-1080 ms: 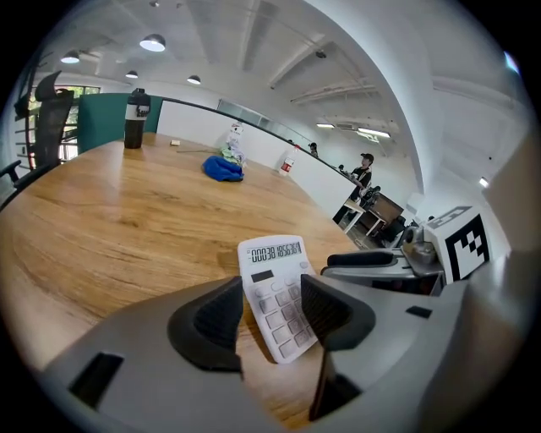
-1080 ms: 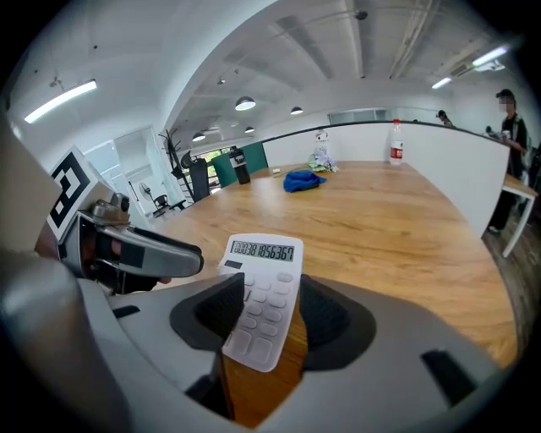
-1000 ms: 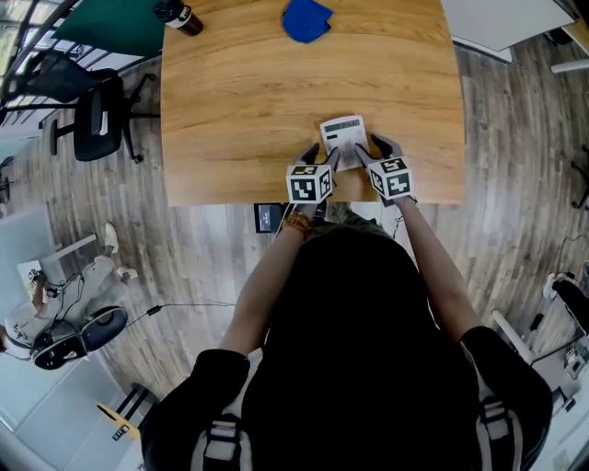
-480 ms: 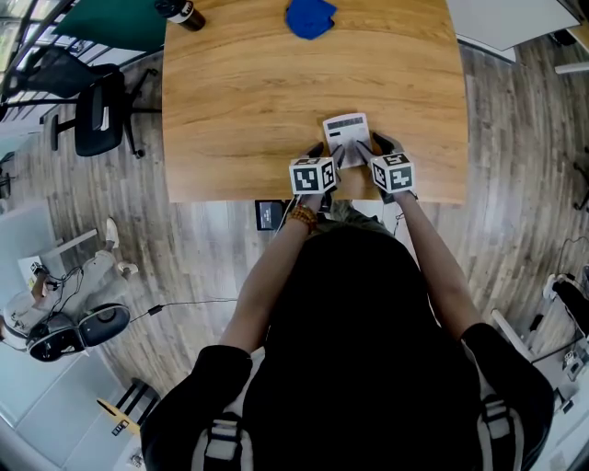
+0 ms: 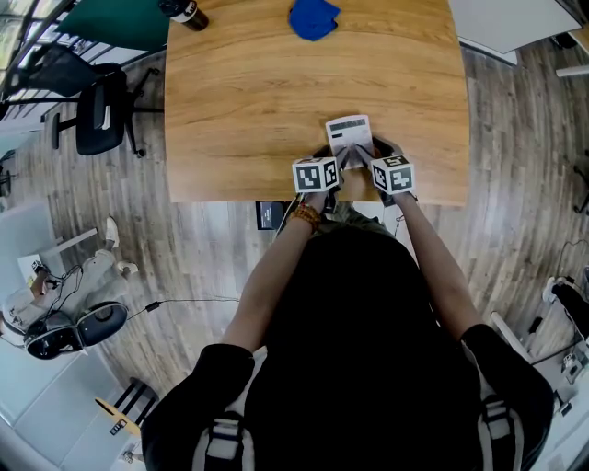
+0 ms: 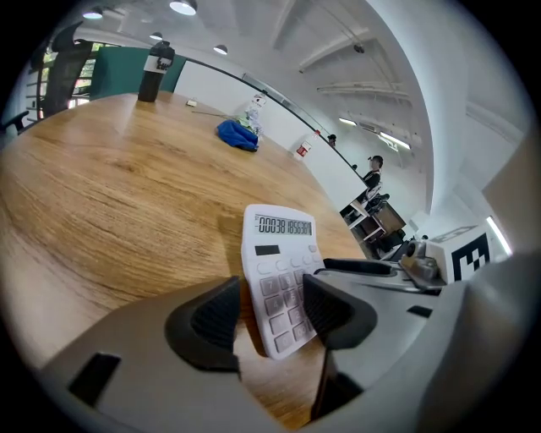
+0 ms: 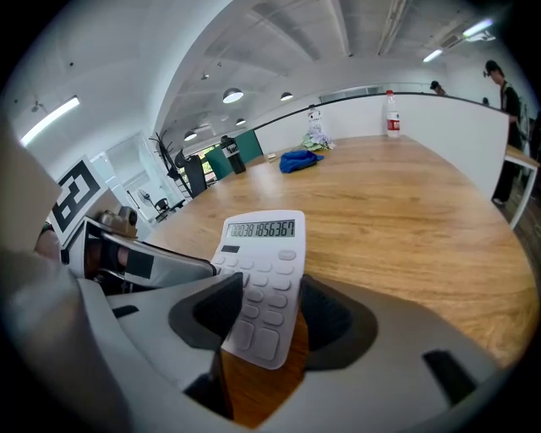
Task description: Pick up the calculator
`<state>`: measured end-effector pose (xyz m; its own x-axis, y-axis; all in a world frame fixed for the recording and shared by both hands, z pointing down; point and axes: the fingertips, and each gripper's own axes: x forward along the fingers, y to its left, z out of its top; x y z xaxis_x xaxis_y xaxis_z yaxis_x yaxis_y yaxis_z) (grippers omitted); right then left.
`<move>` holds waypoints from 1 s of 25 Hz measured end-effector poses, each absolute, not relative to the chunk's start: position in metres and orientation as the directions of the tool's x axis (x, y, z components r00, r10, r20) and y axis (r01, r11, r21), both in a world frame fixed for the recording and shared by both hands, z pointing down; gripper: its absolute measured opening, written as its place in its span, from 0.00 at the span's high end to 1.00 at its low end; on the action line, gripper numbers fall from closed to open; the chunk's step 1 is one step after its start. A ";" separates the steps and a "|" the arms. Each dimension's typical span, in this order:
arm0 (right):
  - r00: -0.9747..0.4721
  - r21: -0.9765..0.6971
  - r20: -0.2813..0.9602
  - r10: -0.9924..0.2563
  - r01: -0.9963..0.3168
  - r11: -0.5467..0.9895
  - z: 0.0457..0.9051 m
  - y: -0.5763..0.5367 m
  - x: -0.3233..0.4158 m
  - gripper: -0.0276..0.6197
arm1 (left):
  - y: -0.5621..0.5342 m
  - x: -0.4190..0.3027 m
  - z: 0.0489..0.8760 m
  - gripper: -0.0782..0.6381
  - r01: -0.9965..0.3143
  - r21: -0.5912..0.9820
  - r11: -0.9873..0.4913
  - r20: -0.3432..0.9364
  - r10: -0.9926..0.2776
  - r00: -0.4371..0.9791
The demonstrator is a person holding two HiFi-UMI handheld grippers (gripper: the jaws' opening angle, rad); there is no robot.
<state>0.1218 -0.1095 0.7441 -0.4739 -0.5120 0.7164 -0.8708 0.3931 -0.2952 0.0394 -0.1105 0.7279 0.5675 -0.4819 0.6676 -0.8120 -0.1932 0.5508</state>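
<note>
Two-handed pickup at the near edge of the table. The right gripper point(image 7: 270, 311) is clenched on the calculator point(image 7: 264, 252), its pads against the two long sides of the near end. This hold appears to steady the casing while the other tool is set. The left gripper point(image 6: 270, 311) is released: its jaws have just been opening and now straddle the calculator's near left corner, with a strip of wood showing between the left-hand pad point(image 6: 211, 317) and the casing. The wide stance probably serves to clear the casing's width before closing. The display end lies ahead of both grippers, pointing away from the person. Farther ahead the wooden table point(image 5: 239, 92) carries only a blue cloth point(image 5: 313, 18) and a dark bottle point(image 5: 184, 13), both at its far edge and well apart from the work
</note>
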 end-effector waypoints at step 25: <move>-0.509 -0.372 0.725 -0.463 -0.856 0.359 0.757 -0.104 0.121 0.60 | -0.108 0.038 0.737 0.56 -0.829 0.523 -0.196 0.686 -0.480 0.546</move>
<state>0.1212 -0.1039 0.7574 -0.5095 -0.4633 0.7251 -0.8559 0.3594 -0.3718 0.0380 -0.1085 0.7372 0.5463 -0.4804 0.6862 -0.8294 -0.1955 0.5234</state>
